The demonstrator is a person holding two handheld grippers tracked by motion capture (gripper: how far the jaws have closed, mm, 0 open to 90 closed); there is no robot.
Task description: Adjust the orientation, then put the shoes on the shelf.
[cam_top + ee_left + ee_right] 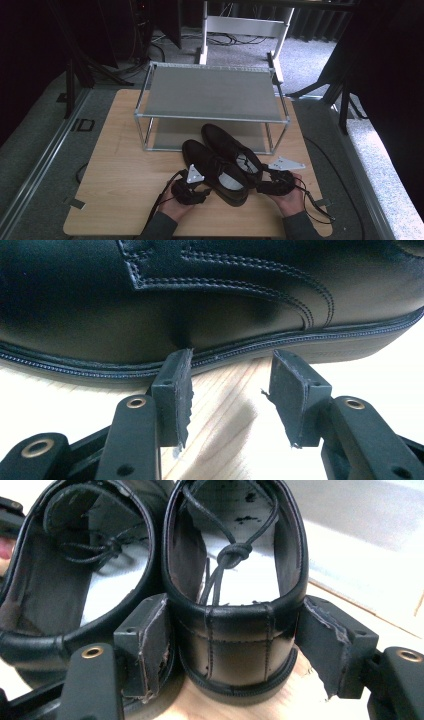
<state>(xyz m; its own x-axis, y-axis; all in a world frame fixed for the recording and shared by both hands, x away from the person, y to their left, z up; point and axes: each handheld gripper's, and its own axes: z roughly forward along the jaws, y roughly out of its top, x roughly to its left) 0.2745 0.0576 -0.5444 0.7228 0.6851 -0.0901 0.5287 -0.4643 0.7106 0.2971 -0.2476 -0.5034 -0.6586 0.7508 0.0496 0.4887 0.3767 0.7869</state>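
Two black shoes (pixel 225 162) are set side by side just in front of the metal rack (pixel 210 92) — the right one's heel (pixel 235 640) is clasped by the right gripper (pixel 235 650), while the left gripper (pixel 230 385) is held unclenched against the left shoe's sole edge (pixel 150 367).

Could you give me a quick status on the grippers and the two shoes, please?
Left gripper open, tips at left shoe's side. Right gripper clamps right shoe's heel. Shoes side by side before rack. Nothing in the way.
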